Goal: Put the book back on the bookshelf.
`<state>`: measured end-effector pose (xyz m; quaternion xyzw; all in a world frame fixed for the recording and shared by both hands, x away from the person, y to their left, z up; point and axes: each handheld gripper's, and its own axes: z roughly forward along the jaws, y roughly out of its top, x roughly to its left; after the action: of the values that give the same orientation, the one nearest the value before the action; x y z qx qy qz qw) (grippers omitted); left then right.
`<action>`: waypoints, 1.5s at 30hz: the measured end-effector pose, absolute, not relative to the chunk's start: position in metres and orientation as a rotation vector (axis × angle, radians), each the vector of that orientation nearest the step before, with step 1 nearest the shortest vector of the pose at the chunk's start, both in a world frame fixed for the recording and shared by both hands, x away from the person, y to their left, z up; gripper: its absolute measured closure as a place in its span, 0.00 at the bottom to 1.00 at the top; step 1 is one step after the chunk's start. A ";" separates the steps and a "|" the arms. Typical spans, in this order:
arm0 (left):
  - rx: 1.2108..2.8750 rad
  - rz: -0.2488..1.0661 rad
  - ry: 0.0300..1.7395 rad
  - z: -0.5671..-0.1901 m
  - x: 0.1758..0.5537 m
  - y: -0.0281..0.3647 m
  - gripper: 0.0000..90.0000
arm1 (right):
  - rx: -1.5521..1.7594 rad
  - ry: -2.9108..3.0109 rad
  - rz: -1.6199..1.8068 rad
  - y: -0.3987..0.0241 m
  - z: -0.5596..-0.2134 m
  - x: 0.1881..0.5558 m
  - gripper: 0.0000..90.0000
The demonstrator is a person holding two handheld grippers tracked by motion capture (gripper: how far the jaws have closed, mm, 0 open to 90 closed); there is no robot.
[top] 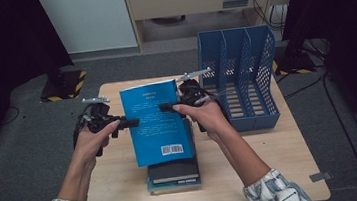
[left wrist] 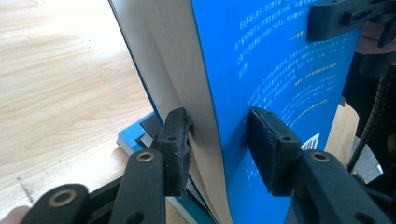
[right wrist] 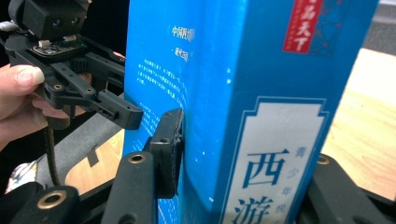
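Two grippers hold one blue book (top: pixel 156 123) up over a wooden table (top: pixel 274 171), and the table is the biggest thing here. At its far right corner stands a blue file rack (top: pixel 245 81) with open slots. Near the front edge lies a small stack of books (top: pixel 174 174), flat, with a dark one on top. The blue book is raised just above that stack — its back cover, with small print and a barcode, faces up toward the person. Its long side runs from the far side of the table toward the person, and the far end is tipped up higher than the near end. The barcode end points at the person. The left gripper (top: pixel 131 122) grabs the page edge of the book; in the left gripper view its two black pads (left wrist: pixel 175 149) press the book from both sides. The right gripper (top: pixel 164 107) grabs the other long edge — the spine, which has big letters on a white label. Its pad sits tight on the cover too. Both claws are squeezed onto the book, not wide open.
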<state>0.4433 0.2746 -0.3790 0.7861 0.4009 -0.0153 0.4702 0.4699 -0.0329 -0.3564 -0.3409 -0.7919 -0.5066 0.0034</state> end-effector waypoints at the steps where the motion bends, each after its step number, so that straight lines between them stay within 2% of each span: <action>1: 1.926 -0.034 0.982 -0.378 0.444 0.275 0.65 | -1.070 -2.487 -1.593 -0.033 -0.355 0.470 0.64; 8: 1.934 0.003 0.980 -0.368 0.451 0.273 0.65 | -1.056 -2.518 -1.633 -0.031 -0.346 0.472 0.65; 23: 1.981 0.147 0.981 -0.338 0.491 0.261 0.63 | -1.017 -2.687 -1.729 -0.025 -0.322 0.492 0.65; 34: 2.037 0.222 0.939 -0.334 0.476 0.246 0.62 | -1.012 -2.701 -1.717 -0.036 -0.330 0.476 0.65; 45: 1.960 0.236 0.942 -0.337 0.469 0.250 0.67 | -0.967 -2.736 -1.739 -0.042 -0.336 0.458 0.64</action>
<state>0.4688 0.2504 -0.3375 0.7960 0.3825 0.0959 0.4593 0.4580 -0.0419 -0.3356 -0.2838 -0.8028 -0.5103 -0.1207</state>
